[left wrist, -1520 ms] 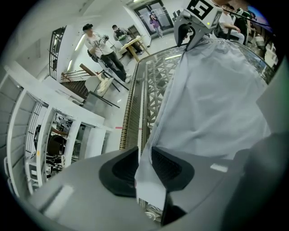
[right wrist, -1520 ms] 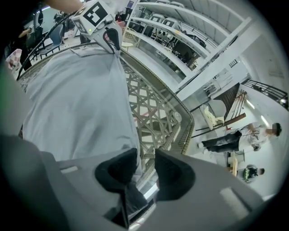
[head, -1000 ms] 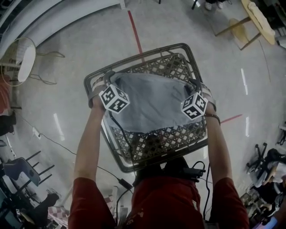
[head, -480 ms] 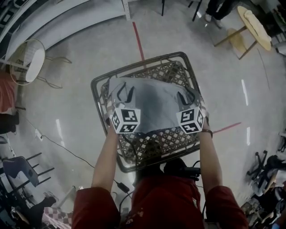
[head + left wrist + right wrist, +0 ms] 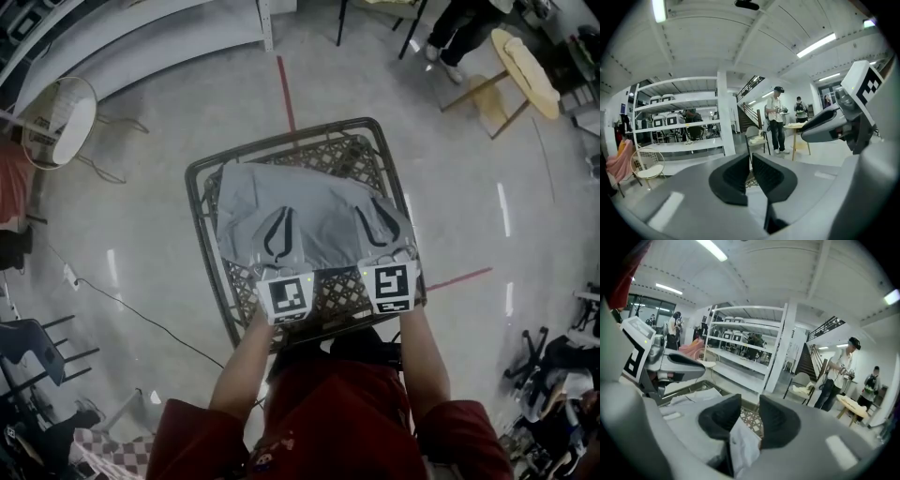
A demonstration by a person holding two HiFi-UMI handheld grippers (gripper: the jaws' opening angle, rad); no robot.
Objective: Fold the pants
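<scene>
Grey pants lie spread over a metal-framed lattice basket on the floor. Both grippers are held side by side above the near part of the pants, pointing away from me. My left gripper has its jaws closing to a thin slit, and a strip of pale cloth sits low between its pads. My right gripper stands wider, with a fold of pale cloth pinched between its jaws. In the left gripper view the basket's lattice shows through the slit. The right gripper view shows the same lattice beyond the tips.
A white round chair stands at the left, by long white shelving. A wooden table and a standing person's legs are at the top right. Cables run over the floor at the lower left. Office chairs crowd the right edge.
Both grippers have risen and drawn back toward me from the pants' far corners to their near side. They rolled so the marker cubes face up. The left jaws have narrowed.
</scene>
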